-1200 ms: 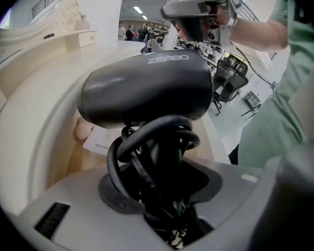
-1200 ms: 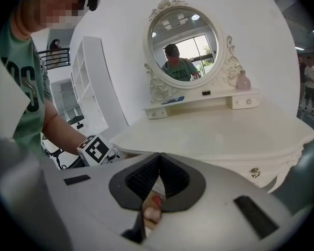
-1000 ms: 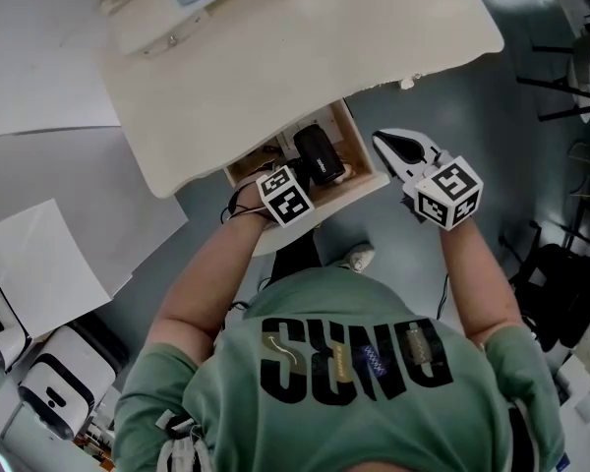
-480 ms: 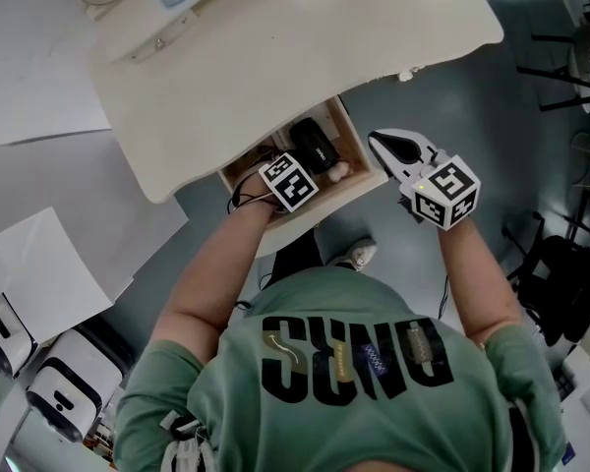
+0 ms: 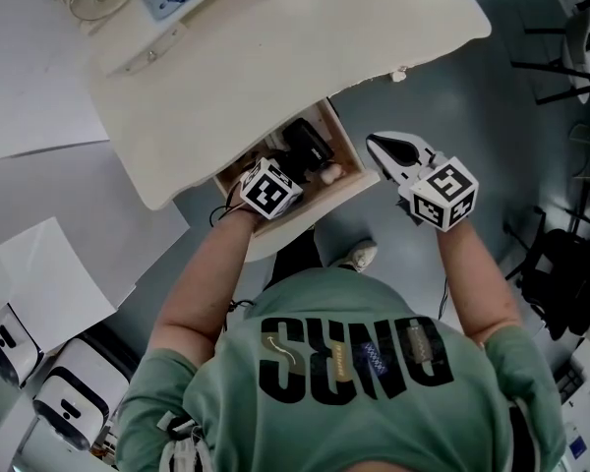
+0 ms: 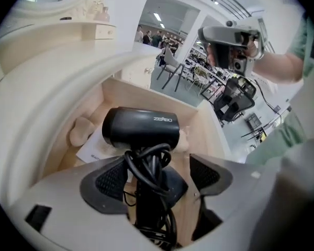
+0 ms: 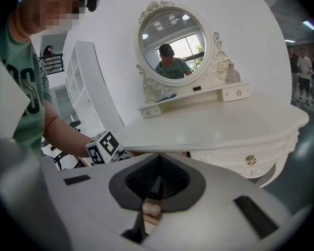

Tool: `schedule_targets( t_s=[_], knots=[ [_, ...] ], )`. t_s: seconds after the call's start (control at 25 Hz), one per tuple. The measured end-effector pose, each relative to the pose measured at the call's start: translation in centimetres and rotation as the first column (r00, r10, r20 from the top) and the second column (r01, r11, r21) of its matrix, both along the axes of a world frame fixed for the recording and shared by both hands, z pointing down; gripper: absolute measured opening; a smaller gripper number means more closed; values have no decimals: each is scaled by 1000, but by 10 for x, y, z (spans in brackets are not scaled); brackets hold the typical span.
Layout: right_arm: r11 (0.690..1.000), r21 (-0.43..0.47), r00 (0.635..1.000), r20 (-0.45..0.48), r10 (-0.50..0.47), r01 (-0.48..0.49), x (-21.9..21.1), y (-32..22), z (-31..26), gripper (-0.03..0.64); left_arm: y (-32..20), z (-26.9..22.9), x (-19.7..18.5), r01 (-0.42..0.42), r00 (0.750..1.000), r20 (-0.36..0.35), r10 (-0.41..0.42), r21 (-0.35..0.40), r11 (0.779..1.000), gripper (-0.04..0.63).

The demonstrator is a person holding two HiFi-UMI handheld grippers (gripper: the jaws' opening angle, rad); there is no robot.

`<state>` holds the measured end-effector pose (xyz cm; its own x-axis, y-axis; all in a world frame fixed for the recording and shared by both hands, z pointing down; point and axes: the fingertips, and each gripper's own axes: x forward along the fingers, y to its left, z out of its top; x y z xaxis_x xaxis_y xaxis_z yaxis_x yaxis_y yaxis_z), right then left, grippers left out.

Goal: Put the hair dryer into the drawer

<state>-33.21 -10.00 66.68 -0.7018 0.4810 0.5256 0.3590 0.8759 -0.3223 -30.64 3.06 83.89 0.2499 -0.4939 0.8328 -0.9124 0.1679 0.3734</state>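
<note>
The black hair dryer (image 6: 141, 127) lies in the open wooden drawer (image 6: 146, 94) under the white dressing table (image 5: 275, 57), its cord wound round the handle. In the head view the hair dryer (image 5: 308, 146) shows at the middle of the drawer (image 5: 359, 180). My left gripper (image 6: 157, 177) is open; its jaws have just been opening, and the handle stands between the pads without being pressed. My right gripper (image 5: 393, 155) hovers shut just right of the drawer's front corner. Its pads (image 7: 156, 184) meet with nothing seen between them.
A pale rounded object (image 6: 82, 130) and a white card (image 6: 97, 149) lie in the drawer's left part. The table's edge overhangs the drawer's back. A round mirror (image 7: 172, 43) stands on the table. Grey floor lies to the right; white machines (image 5: 64, 401) stand at the lower left.
My left gripper's jaws have spread and let go of the dryer's handle, and the gripper has drawn back to the left. The dryer stays in the drawer. The right gripper has kept still.
</note>
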Motion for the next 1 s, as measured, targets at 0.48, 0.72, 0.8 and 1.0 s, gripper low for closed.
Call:
schedule_targets(
  t_s=[0.48,0.72,0.8,1.0],
  knots=[
    [997,14,996,55,74,-75,33,-31,-44,-5,-12,-102,-12,67,991,97,-87,193,979,364],
    [986,11,981,106,164,-166,71,-59,-84,-6,-63,-195,12,26,995,72,-64,440,897,359],
    [980,7,972,126,198,-201,90,-70,-102,-6,-81,-226,30,-14,997,71,-25,501,865,354],
    [947,8,931,189,314,-321,152,-109,-152,-6,-133,-300,80,-128,991,102,81,631,765,295]
  ],
)
